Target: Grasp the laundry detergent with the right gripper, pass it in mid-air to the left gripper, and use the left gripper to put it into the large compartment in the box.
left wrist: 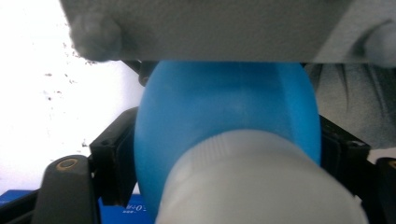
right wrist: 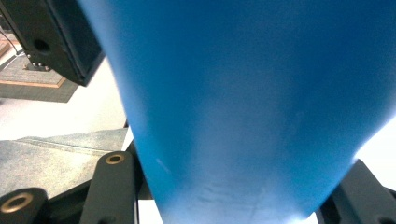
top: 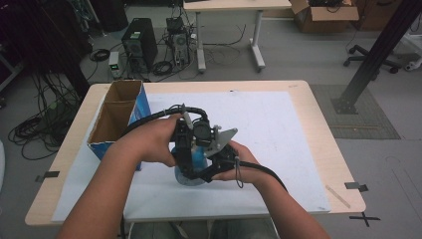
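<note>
A blue plastic bottle [top: 199, 158] with a white ribbed cap [left wrist: 261, 182] stands on the white sheet in the middle of the table. My right gripper [top: 198, 174] comes in from the right and is shut on the bottle's lower body [right wrist: 252, 102], which bulges between its black jaws. My left gripper [top: 186, 162] reaches down from above at the bottle's top. In the left gripper view its jaws lie against both sides of the blue body [left wrist: 224, 107] just past the cap, with no gap showing. The right gripper's grey plate [left wrist: 210, 28] crosses the top of that view.
An open cardboard box [top: 117, 117] with blue sides stands at the table's left, close to my left forearm. The white sheet [top: 278, 129] covers most of the wooden tabletop. A computer tower [top: 139, 42], cables and a desk stand on the floor beyond.
</note>
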Demonstrator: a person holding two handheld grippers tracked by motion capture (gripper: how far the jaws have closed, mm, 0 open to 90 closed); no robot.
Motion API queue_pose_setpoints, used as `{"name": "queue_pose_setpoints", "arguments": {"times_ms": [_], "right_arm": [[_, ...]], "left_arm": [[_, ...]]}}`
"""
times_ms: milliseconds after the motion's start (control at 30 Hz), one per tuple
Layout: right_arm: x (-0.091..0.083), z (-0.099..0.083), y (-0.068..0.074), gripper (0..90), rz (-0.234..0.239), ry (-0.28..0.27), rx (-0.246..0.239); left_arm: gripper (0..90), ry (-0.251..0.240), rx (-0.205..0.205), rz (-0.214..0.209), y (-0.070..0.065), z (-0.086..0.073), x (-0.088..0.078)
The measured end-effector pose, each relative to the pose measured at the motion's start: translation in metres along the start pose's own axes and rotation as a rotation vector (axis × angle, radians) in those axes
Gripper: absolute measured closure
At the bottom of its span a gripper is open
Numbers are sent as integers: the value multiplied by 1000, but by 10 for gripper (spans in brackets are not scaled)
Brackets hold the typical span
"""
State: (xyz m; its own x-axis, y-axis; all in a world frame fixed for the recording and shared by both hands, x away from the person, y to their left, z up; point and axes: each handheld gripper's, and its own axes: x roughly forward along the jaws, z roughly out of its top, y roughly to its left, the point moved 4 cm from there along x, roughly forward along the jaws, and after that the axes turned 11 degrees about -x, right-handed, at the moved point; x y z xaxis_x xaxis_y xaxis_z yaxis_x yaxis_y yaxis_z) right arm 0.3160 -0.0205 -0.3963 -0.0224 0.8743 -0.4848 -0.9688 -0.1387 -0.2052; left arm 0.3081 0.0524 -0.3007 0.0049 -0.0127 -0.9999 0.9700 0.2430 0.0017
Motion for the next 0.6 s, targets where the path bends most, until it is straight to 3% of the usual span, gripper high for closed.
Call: {"name": "queue_pose_setpoints", "arguments": {"times_ms": [367, 600], "right_arm": [[-1, 0, -1, 450, -10, -6, -3], [-2, 2, 0, 450, -11, -12, 2]], "left_arm": [[354, 3, 6, 4, 0, 0, -1], [397, -6, 13, 41, -1, 1, -1]]}}
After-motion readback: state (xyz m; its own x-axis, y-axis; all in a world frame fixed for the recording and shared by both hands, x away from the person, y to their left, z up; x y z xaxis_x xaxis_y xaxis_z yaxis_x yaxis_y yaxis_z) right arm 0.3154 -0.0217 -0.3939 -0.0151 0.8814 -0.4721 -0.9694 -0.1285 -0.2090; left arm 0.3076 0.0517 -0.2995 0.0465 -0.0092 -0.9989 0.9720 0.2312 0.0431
